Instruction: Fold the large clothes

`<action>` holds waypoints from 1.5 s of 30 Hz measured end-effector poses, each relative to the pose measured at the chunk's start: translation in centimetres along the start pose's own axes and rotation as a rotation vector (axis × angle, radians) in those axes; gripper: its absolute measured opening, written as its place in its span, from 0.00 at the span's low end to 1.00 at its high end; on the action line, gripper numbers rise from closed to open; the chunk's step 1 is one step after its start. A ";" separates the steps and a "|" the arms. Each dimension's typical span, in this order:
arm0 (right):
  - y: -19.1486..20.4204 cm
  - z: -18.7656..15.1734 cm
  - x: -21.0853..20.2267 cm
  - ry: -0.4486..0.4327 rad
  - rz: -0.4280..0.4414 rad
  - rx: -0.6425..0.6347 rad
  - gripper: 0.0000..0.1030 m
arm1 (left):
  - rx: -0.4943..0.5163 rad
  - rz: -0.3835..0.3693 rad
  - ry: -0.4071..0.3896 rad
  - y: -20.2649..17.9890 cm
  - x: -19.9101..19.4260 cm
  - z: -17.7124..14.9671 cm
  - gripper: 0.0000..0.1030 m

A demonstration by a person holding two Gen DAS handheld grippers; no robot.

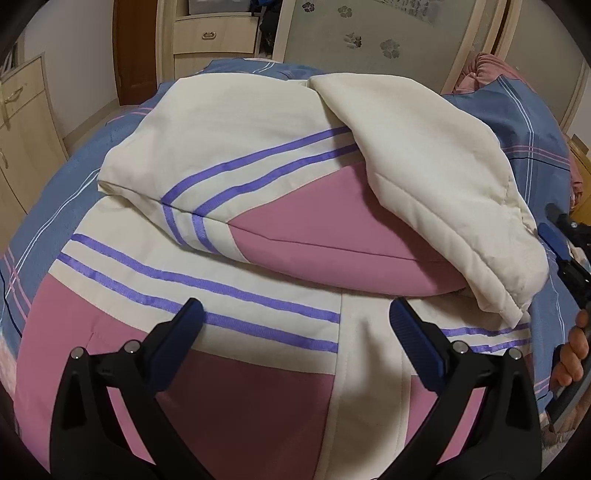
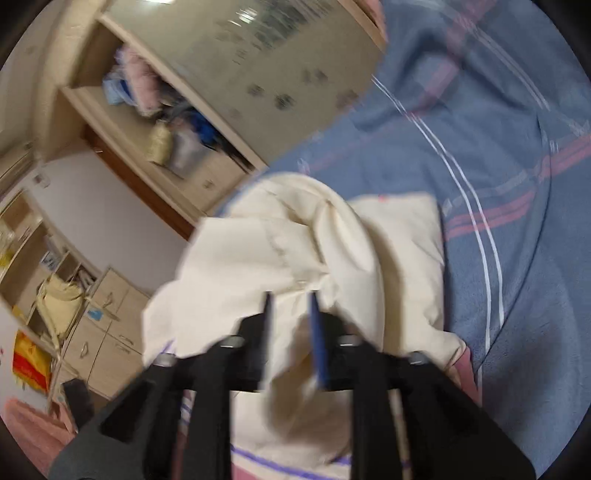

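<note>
A large padded jacket (image 1: 258, 243), cream and pink with purple stripes, lies on the bed. One sleeve is folded across its body. Its cream hood (image 1: 436, 184) lies over the right side. My left gripper (image 1: 295, 314) is open and empty, low above the jacket's front. My right gripper (image 2: 290, 301) is nearly shut, with cream fabric of the hood (image 2: 295, 251) between its fingers. It also shows at the right edge of the left wrist view (image 1: 561, 236), beside the hood's edge. The right wrist view is blurred.
The bed has a blue sheet (image 1: 517, 122) with pink and white lines. Beyond it stand a wardrobe with a frosted floral door (image 1: 369, 33), light wood drawers (image 1: 214, 37) and cabinets (image 2: 107, 332). A pink blanket (image 1: 487, 70) lies at the far right.
</note>
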State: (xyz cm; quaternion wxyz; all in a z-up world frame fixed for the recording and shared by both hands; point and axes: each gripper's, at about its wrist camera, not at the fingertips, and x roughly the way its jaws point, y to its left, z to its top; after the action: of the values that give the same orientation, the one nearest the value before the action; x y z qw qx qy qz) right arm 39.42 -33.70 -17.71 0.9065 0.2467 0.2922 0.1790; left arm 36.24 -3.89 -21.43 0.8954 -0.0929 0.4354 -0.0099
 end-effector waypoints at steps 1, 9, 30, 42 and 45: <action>0.6 -0.7 0.3 0.038 -0.040 -0.051 0.54 | 0.005 0.000 0.001 -0.2 0.0 -0.1 0.98; 2.0 -4.4 4.5 0.236 -0.335 -0.329 0.53 | 0.048 0.009 -0.012 -0.7 -1.2 -1.1 0.98; -1.0 -16.7 -16.4 0.144 -0.293 -0.120 0.98 | 0.197 0.160 0.031 7.4 -5.8 -10.5 0.98; 0.2 -25.4 -13.1 0.390 -0.414 -0.101 0.90 | 0.131 0.195 0.116 11.3 -7.1 -17.2 0.98; -2.0 -27.2 -12.4 0.489 -0.460 -0.007 0.90 | 0.107 0.203 0.103 11.9 -8.5 -18.3 0.98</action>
State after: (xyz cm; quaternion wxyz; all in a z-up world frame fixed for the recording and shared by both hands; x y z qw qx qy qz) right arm 13.49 -31.75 -32.61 0.8270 0.1209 0.5485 0.0247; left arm 15.97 5.79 -27.95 0.8718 0.0006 0.4870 0.0529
